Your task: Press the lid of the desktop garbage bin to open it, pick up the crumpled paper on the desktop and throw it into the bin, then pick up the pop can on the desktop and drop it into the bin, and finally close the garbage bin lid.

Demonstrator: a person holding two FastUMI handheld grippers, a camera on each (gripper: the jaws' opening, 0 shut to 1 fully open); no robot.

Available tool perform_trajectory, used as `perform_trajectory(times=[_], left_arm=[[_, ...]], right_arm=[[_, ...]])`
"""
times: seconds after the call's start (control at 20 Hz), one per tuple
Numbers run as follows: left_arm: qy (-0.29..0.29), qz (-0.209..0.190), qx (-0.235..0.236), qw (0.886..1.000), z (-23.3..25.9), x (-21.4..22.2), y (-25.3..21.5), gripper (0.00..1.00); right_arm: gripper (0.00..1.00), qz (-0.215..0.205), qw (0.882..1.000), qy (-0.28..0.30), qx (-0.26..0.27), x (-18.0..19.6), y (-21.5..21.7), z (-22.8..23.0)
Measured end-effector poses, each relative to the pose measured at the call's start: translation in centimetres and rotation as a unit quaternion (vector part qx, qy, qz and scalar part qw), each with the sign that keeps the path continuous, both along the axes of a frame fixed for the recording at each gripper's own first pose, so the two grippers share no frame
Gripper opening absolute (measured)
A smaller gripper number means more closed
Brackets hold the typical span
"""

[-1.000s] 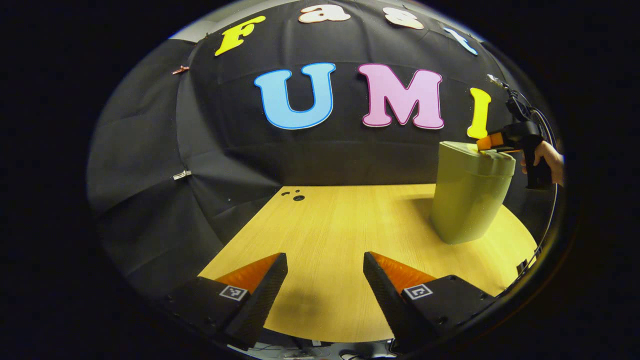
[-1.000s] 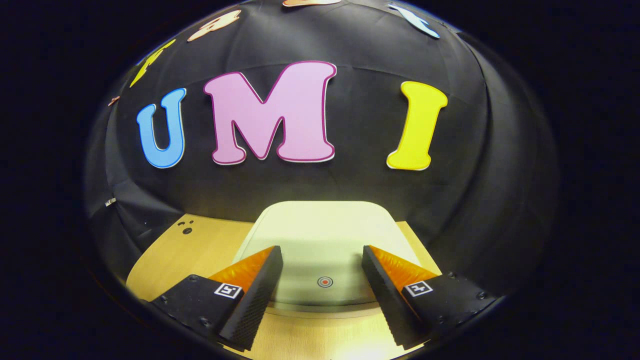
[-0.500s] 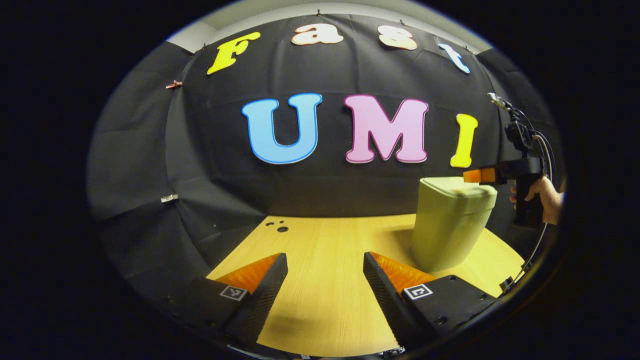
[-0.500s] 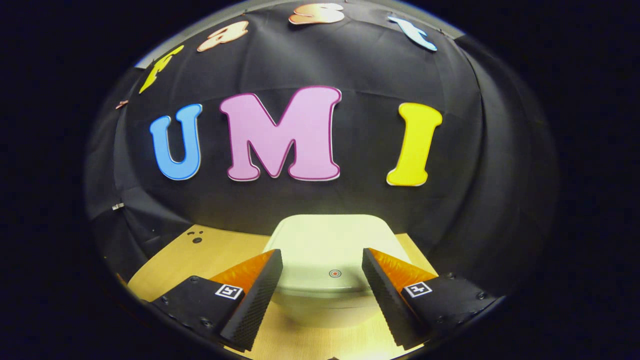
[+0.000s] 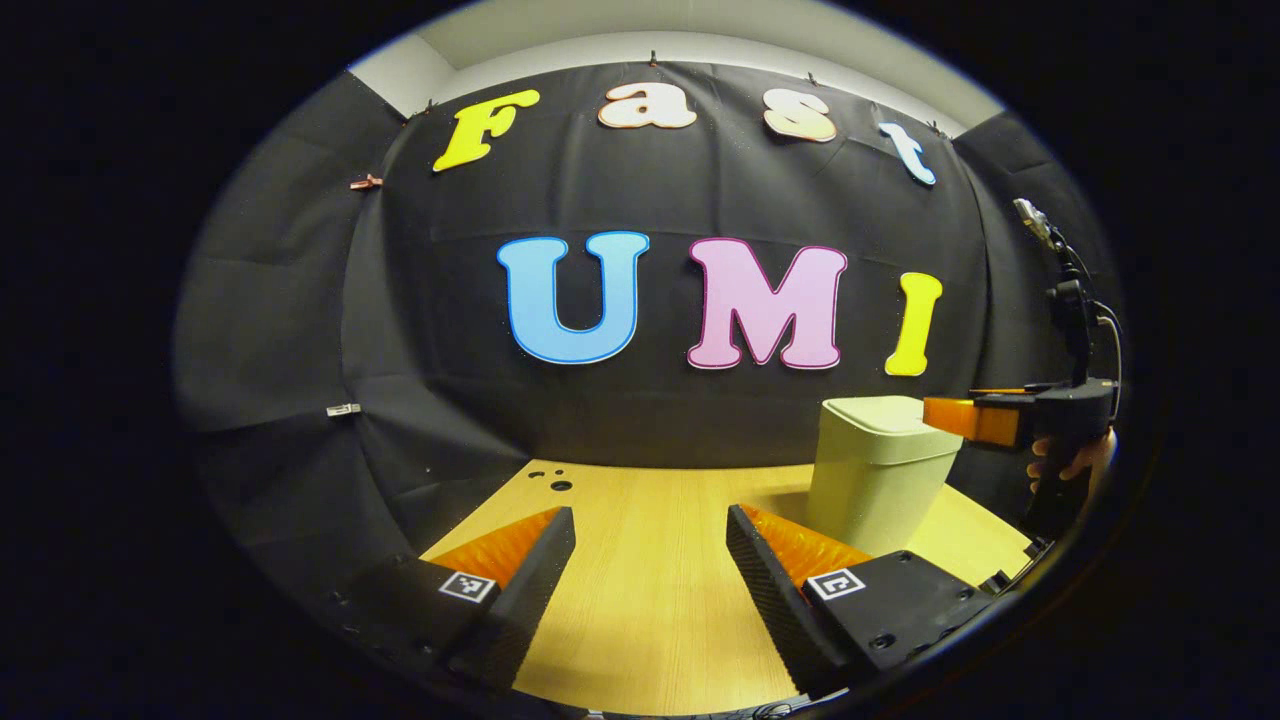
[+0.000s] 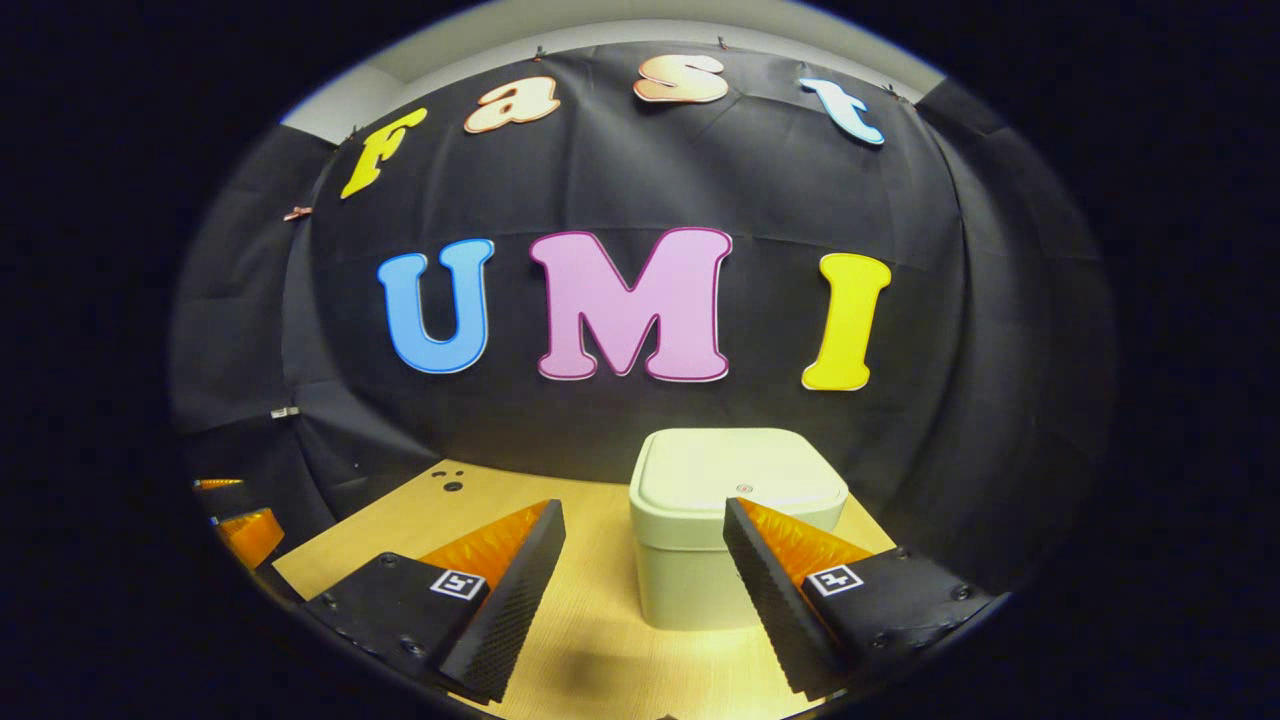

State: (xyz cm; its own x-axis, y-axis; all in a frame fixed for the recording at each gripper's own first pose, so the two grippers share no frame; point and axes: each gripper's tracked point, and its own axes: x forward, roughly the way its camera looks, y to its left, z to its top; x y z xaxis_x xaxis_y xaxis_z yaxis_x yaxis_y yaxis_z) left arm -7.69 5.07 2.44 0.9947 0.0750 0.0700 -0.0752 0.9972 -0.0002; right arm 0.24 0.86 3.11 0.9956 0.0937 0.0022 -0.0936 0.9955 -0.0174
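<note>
The pale green bin stands on the wooden table with its lid down flat; a small red dot marks the lid's front edge. My right gripper is open and empty, a short way back from the bin, its fingers framing the bin's front. In the left gripper view the bin stands at the right, with the right gripper level with the lid's near edge, held by a hand. My left gripper hangs open over bare table, left of the bin.
Black cloth walls close in the table at the back and both sides. Small dark holes mark the table's far left corner. The left gripper's fingers show at the far left edge of the right gripper view.
Both grippers have drawn back from the bin, which now looks smaller. The right gripper was over the lid and is now off it, in front. The lid stays down.
</note>
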Motion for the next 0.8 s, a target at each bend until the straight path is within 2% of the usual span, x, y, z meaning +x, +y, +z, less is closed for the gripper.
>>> perform_trajectory(times=[0.4,0.6,0.75,0.8], left_arm=[[0.026,-0.014,-0.007,1.0,-3.5,-2.2,-1.0,0.98],[0.048,-0.04,-0.032,0.998,-5.7,-2.5,-2.2,0.98],[0.057,-0.038,-0.021,0.997,-6.4,-2.4,-1.8,1.0],[0.058,-0.04,-0.021,0.997,-6.7,-2.3,-2.0,0.98]], right_arm=[[1.0,0.03,0.994,0.102,0.009,-5.8,3.5,-9.6],[1.0,0.04,0.991,0.125,0.009,-7.0,5.2,-11.5],[1.0,0.046,0.989,0.137,-0.005,-7.5,5.9,-12.4],[1.0,0.048,0.989,0.143,0.001,-7.5,6.0,-12.5]])
